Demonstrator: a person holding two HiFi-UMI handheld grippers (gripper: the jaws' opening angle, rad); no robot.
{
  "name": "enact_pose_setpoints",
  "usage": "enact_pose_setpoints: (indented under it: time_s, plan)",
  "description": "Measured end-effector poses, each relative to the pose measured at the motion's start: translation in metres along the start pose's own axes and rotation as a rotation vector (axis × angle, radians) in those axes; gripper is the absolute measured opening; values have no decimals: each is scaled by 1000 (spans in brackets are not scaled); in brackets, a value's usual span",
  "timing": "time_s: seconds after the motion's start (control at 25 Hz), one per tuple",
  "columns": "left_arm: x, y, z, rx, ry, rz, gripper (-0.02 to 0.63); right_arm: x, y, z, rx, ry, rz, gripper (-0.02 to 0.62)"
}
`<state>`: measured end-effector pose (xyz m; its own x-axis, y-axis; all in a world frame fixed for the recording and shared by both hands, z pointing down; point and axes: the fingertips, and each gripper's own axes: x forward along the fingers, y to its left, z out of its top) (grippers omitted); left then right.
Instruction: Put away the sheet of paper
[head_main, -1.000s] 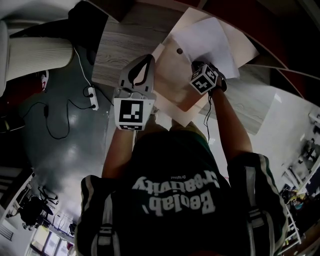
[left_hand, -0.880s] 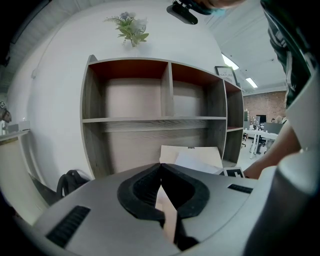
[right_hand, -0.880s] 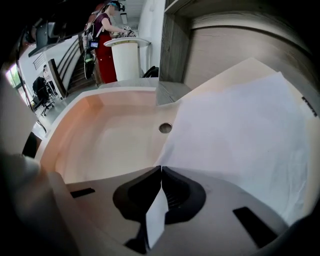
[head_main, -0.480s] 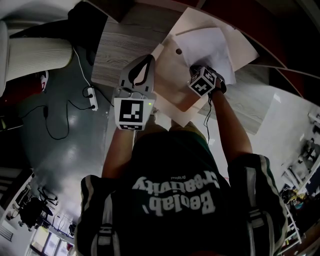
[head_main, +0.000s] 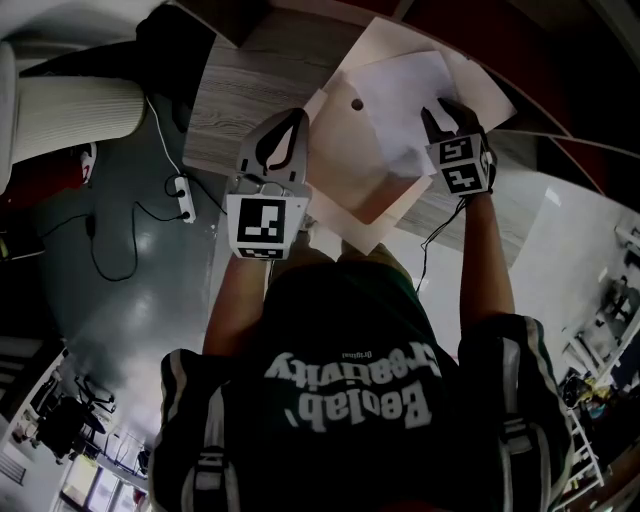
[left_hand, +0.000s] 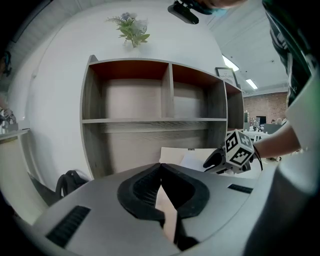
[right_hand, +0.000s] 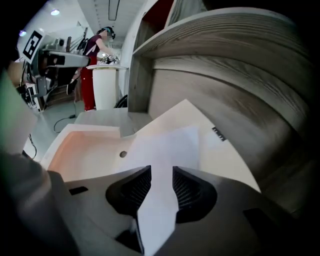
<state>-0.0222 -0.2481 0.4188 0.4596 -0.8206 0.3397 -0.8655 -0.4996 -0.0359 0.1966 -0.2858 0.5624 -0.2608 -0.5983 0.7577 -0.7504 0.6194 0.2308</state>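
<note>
Rising off sheet of paper (head_main: 405, 95), right claw (head_main: 449, 111) newly spread (sheet freed), left claw (left_hand: 161, 168) pinching folder (head_main: 350, 165)

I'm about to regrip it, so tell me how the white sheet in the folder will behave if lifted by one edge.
Likely floppy: the white sheet looks thin and lies flat against the folder; lifted by one edge it would probably droop. Probably very light, and apt to slide on the folder's smooth face.
</note>
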Motion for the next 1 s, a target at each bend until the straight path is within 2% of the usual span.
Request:
enact_pose_setpoints:
  time_s: [0.16, 0.36, 0.52, 0.68, 0.84, 0.96, 1.0]
  plan:
    - [3, -3, 3, -1, -9, -13, 18, -8, -38, -2, 61, -2, -53, 143]
    - [4, -5, 5, 13, 0, -22, 18, 6, -46, -22, 143, 61, 22, 186]
    - [3, -3, 1, 12, 8, -11, 18, 14, -53, -37, 155, 89, 33, 186]
    - [3, -3, -2, 10, 8, -8, 18, 16, -44, -38, 198, 89, 111, 186]
    - [3, -5, -3, 8, 8, -13, 18, 16, -25, -39, 237, 82, 200, 152]
    - [2, -5, -1, 8, 8, -14, 18, 14, -22, -38, 177, 87, 169, 96]
    - [2, -5, -1, 8, 7, -13, 18, 12, -22, -36, 144, 86, 148, 57]
